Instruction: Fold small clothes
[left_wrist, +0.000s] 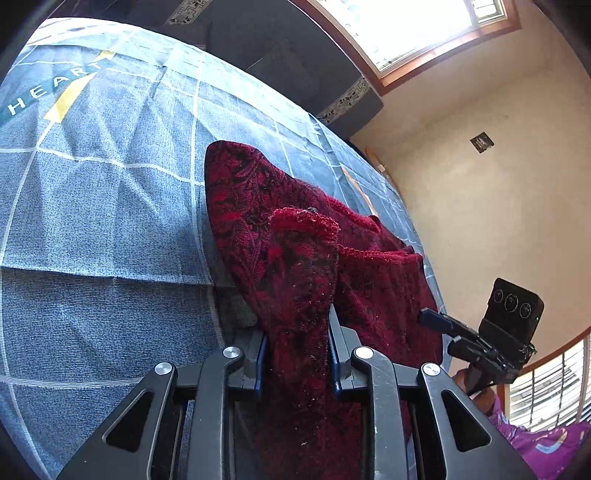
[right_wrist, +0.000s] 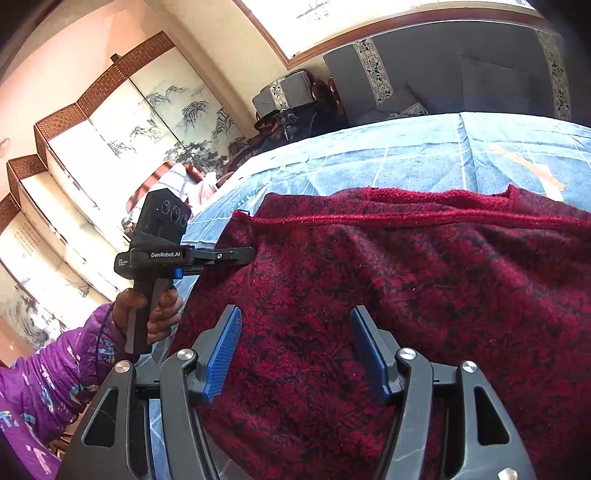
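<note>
Red-and-black knit garment (left_wrist: 295, 229) lies on the blue checked cloth (left_wrist: 110, 206) covering the table, spread out and rumpled, ribbed hem edge running across its far side in my right wrist view. One part of it, a cuff or sleeve end I think, is hard to tell since it's bunched, rises off the cloth in front of my left camera.

My left gripper (left_wrist: 295, 343) has its fingers pinched on that raised strip of knit; fabric fills the whole gap between the pads and drapes down toward the lens. From the right wrist view the same left gripper (right_wrist: 236, 254) bites the garment's left edge (right_wrist: 406, 295), with a hand (right_wrist: 155, 314) wrapped round its handle and a purple patterned sleeve (right_wrist: 55, 376) behind it.

My right gripper (right_wrist: 295, 350) hovers over the middle of the garment, blue pads spread apart, nothing clamped between them; knit shows under the gap. Whether the tips touch the fabric I can't tell. In the left wrist view the right gripper (left_wrist: 439, 328) sits just past the garment's right edge, seen side-on.

Cloth has white grid lines and a printed word with a yellow stripe (left_wrist: 66, 99) at its far left. Beyond the table: dark grey cushioned sofa (right_wrist: 461, 77), painted folding screen (right_wrist: 129, 122), bright window (left_wrist: 417, 29), cream wall (left_wrist: 480, 206).
</note>
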